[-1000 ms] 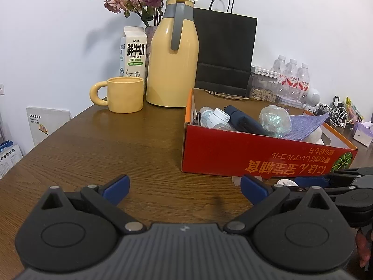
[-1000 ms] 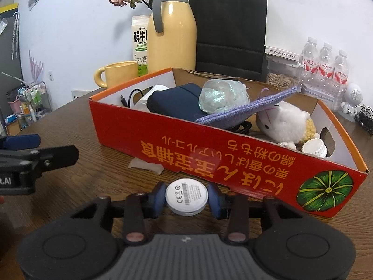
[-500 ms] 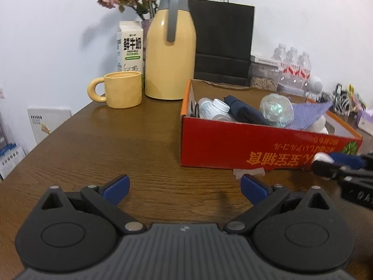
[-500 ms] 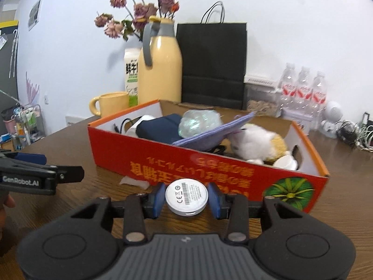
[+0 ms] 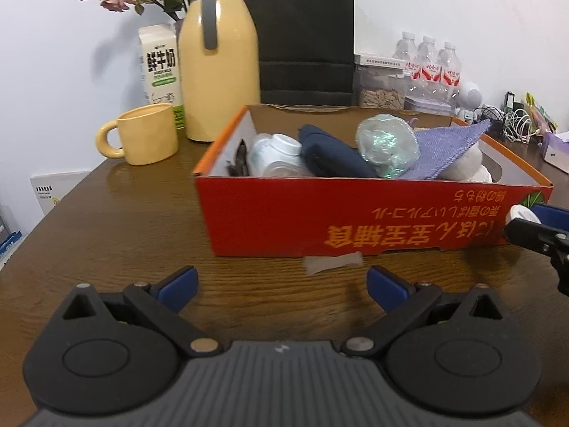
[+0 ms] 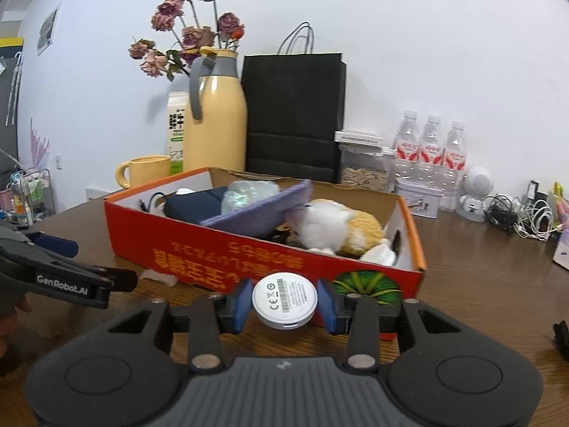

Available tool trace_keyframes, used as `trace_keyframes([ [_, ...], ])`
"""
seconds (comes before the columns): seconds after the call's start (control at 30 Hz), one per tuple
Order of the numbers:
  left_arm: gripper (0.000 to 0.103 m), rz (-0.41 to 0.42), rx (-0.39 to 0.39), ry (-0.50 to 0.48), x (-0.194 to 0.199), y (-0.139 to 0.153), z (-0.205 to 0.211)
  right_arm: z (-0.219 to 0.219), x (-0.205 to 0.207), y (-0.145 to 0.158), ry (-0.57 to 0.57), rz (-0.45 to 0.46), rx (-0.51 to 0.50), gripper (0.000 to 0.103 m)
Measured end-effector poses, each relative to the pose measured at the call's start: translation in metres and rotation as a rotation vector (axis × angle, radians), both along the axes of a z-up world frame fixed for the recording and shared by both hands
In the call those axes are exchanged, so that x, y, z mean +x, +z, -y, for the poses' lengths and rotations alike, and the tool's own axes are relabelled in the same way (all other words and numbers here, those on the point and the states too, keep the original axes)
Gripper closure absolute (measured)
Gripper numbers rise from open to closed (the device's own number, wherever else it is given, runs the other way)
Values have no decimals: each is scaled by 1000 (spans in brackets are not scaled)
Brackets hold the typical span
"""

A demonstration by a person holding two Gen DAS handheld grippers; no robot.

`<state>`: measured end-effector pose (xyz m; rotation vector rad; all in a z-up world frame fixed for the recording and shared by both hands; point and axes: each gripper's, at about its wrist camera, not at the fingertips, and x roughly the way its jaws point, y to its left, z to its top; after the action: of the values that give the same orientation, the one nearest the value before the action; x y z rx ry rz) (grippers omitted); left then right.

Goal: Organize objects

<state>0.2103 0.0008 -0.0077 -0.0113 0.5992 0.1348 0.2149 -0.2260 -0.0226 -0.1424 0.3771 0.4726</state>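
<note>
Two tools — right tool (image 6: 283, 305) clamps white puck (image 6: 283, 300), left tool (image 5: 282, 282) gapes empty.

Box (image 5: 284, 220): red outside, orange rim, white inside, orange-yellow lettering, green-and-yellow pumpkin graphic at one end. Disc (image 6: 283, 299): white with grey edge, black barcode and marks. Hand-held gripper pads (image 6: 242, 306): blue, bodies black. Table (image 5: 106, 235): dark brown wood grain. Jug (image 5: 218, 71): pale yellow, grey handle and collar. Mug (image 5: 145, 138): same yellow. Paper bag (image 5: 306, 35): black. Cloth (image 5: 444, 149): lilac knit. Plush toy (image 6: 338, 227): white and tan. Pouch (image 5: 330, 156): navy. Flowers (image 6: 192, 35): faded pink-mauve.
</note>
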Motion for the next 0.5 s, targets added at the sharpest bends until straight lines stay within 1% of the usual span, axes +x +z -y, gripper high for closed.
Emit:
trace_keyframes([
  [0.2, 0, -45, -2, 16, 19, -6, 10, 10, 2, 1, -24, 10, 24, 64],
  [0.3, 6, -52, -18, 18, 26, -6, 14, 9, -2, 1, -20, 31, 22, 64],
  [0.37, 12, -60, -21, 29, 31, -8, 15, 8, -3, 1, -15, 35, 20, 64],
  [0.43, 12, -76, -29, 39, 36, -9, 16, 9, -3, 1, -15, 37, 22, 64],
  [0.5, 15, -74, -31, 45, 38, -9, 17, 9, -3, 1, -13, 42, 24, 64],
])
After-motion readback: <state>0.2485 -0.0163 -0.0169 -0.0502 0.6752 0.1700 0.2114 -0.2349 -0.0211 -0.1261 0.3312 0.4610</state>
